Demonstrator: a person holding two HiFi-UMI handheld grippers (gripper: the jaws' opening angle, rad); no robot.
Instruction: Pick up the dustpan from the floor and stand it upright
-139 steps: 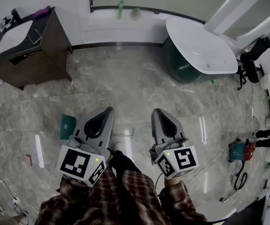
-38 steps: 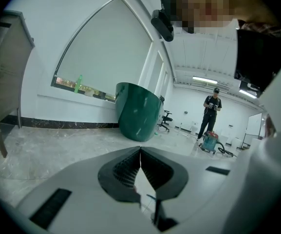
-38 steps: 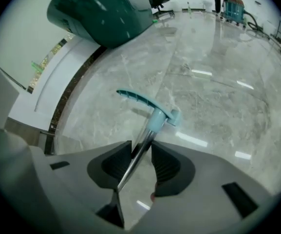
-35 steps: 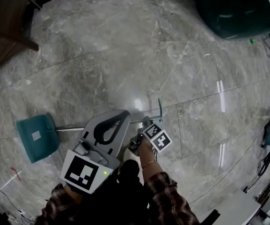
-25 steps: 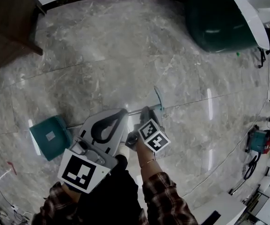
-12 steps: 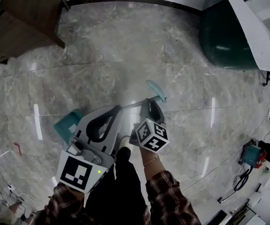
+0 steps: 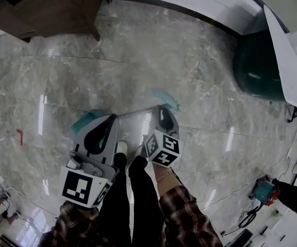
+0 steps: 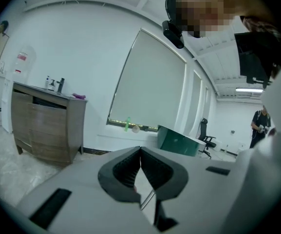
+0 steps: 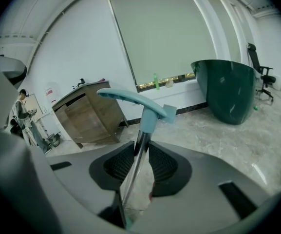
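Observation:
The dustpan has a teal pan [image 7: 85, 121], a thin metal rod [image 7: 135, 112] and a teal grip [image 7: 165, 100]. My right gripper [image 7: 161, 110] is shut on the rod just below the grip. In the right gripper view the rod [image 9: 138, 161] runs up between the ribbed pads to the teal grip [image 9: 133, 99]. The pan hangs low at the left, partly hidden under my left gripper [image 7: 111, 119]. My left gripper [image 8: 140, 149] has its tips together; the rod [image 8: 148, 199] shows through the gap behind them, not gripped.
A wooden cabinet [image 7: 60, 6] stands at the back left and a dark green tub [image 7: 259, 66] at the right. The person's legs [image 7: 133, 189] are below the grippers. A power tool [image 7: 264, 192] lies at the lower right. Another person [image 9: 26, 113] stands far off.
Both grippers have risen. The dustpan's handle end has come up off the floor with the right gripper, and the pan has slid in under the left gripper.

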